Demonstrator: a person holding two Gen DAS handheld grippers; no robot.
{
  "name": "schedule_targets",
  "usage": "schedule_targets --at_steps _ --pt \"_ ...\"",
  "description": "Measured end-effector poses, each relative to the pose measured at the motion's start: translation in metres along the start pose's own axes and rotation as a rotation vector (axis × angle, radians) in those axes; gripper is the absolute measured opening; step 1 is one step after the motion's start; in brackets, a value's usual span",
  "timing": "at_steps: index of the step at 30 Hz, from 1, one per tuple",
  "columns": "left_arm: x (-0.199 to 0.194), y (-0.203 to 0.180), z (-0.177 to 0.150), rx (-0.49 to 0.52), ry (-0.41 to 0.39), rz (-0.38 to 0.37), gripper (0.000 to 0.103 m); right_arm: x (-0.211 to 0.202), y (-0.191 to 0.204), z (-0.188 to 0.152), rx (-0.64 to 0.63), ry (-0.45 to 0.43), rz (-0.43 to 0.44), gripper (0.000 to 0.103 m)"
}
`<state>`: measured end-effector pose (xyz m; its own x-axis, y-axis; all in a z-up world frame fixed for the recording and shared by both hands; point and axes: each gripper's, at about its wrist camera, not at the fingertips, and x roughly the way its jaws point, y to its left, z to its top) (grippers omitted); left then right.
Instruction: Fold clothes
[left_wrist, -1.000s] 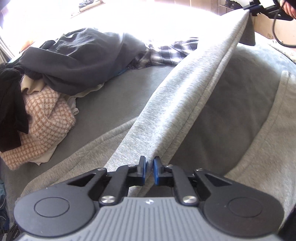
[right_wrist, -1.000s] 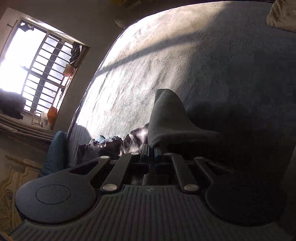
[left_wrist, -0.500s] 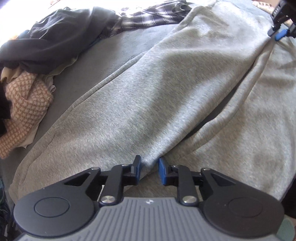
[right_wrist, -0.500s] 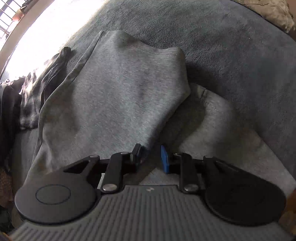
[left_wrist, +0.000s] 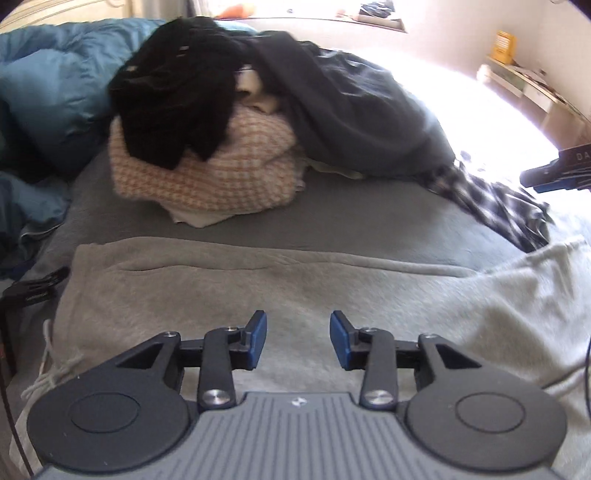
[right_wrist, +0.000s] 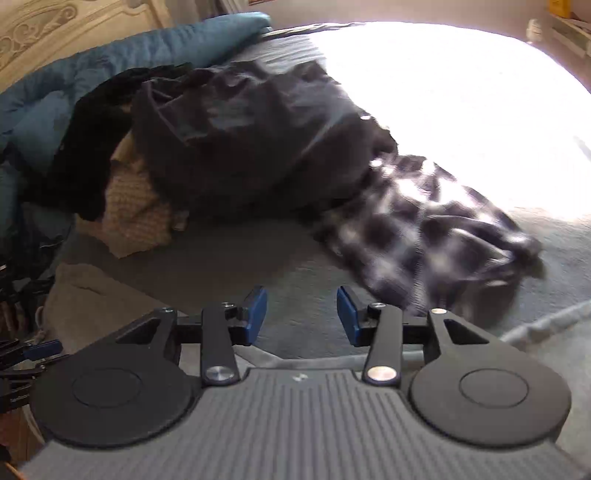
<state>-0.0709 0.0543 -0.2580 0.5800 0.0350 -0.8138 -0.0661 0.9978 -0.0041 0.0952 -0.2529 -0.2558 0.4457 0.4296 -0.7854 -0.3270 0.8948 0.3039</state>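
The left gripper (left_wrist: 298, 339) hangs over the grey sweatpants (left_wrist: 258, 288), which lie flat on the near part of the grey bed (left_wrist: 354, 218). Its jaws have just been opening and nothing is between them. The right gripper (right_wrist: 301, 315) has also just been opening its jaws, and they are empty too, above the bed cover. Farther away sits a pile of clothes (left_wrist: 207, 122), with a plaid shirt (right_wrist: 436, 236) spread to its right and a blue blanket (left_wrist: 48, 81) on the far left

Grey sweatpants (left_wrist: 280, 284), black-and-white plaid shirt (right_wrist: 436, 236)
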Motion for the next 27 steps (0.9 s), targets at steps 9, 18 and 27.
schedule_targets --at_steps 9,18,27 --pt "0.000 0.125 -0.040 -0.160 0.080 0.228 0.040 0.198 0.267 0.037 -0.485 0.268 0.455 0.055" --pt "0.022 0.156 -0.070 -0.099 0.099 0.132 0.041 0.300 0.340 0.053 -0.591 0.378 0.384 0.060" --pt "0.064 0.148 -0.057 -0.056 0.082 0.082 0.041 0.283 0.362 0.027 -0.821 0.352 0.300 0.003"
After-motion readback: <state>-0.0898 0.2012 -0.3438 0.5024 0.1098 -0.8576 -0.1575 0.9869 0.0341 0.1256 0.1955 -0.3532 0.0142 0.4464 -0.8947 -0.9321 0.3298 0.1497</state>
